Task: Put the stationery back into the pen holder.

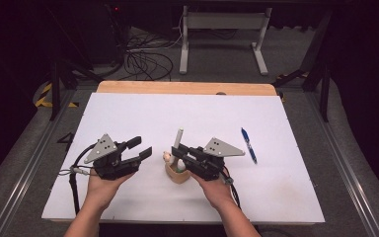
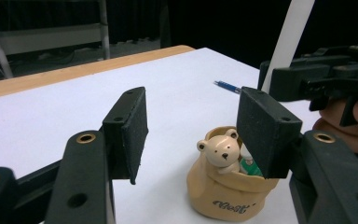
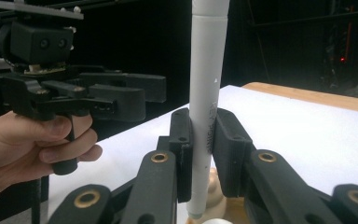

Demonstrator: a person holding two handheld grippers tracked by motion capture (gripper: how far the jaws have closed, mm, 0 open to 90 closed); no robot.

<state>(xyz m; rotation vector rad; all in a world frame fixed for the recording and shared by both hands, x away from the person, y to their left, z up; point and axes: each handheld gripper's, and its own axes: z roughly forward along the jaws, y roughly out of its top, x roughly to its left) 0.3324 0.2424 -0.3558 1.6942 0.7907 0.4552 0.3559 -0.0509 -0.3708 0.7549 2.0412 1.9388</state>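
Two tongs: right tongs [image 3: 200,154] clamp an upright white pen [image 3: 205,93] above the bear pouch [image 2: 228,186]; left tongs [image 2: 191,135] stand apart, empty.

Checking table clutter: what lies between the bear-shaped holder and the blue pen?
In the high view, between the bear holder and blue pen sits the right gripper, its fingers clamping a white pen.
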